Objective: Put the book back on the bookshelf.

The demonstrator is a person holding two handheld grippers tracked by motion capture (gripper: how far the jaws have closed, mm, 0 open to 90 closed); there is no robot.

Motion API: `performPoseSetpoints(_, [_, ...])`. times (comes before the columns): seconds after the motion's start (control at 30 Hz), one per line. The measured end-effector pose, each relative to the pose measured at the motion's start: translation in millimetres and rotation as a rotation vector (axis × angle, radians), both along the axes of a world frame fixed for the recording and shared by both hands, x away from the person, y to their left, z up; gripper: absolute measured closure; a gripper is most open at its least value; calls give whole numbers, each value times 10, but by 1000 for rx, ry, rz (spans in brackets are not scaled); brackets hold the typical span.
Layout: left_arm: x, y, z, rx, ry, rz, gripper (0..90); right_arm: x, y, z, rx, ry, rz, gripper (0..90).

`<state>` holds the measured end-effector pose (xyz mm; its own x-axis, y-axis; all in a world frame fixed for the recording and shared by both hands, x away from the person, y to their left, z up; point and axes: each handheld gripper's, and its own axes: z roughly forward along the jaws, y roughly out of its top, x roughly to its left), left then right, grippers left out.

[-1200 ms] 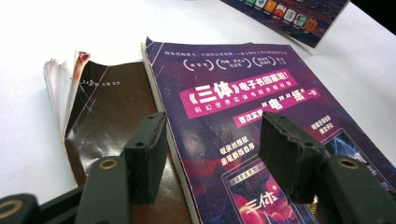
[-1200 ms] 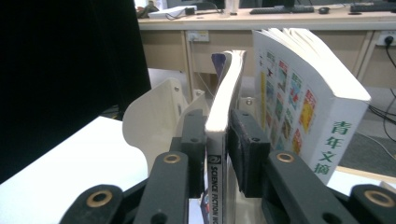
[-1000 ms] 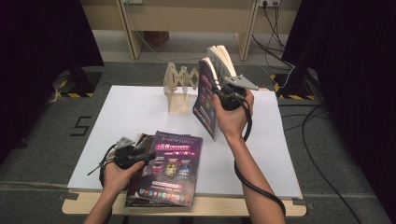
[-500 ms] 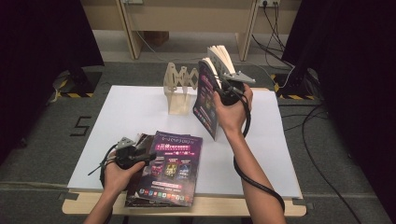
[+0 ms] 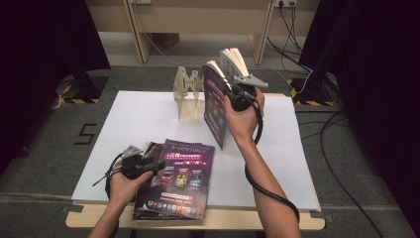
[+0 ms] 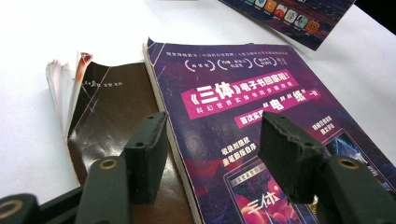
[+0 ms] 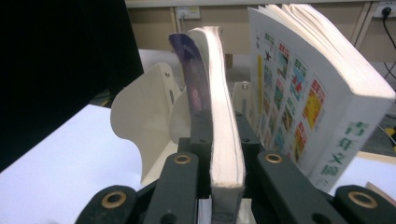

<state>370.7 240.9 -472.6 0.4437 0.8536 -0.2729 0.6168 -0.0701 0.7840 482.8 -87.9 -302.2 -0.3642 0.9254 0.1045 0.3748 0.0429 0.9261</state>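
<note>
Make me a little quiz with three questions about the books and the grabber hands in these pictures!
1. True or false: the right gripper is clamped on an upright purple book.
2. What lies under the left gripper? A) a purple book on the table B) a cup C) a ball
3. Fill in: the cream book rack stands on the white ____.

Key: 1 true; 2 A; 3 table.

The purple book (image 6: 261, 140) reads "三体"; the floor (image 5: 49, 139) bears "5".
</note>
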Motion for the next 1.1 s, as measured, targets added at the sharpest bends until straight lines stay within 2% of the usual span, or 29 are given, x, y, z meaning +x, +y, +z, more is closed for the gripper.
performPoseSetpoints(0.2, [0,-1,1,-1,-2,-1,414,43,63,22,1,-45,-7,833])
performPoseSetpoints(0.3, [-1,5,5,2,-2,-1,414,100,95,31,7,-53,-13,834])
performPoseSetpoints(0.4, [3,9,5,1,-2,-1,415,176,149,22,-2,-83,-25,833])
performPoseSetpoints(0.67, [5,21,5,-1,-4,-1,415,349,232,-45,-4,-86,-38,833])
performPoseSetpoints(1.1, [10,11,-12,-1,0,-2,418,447,250,-79,8,-105,-69,832])
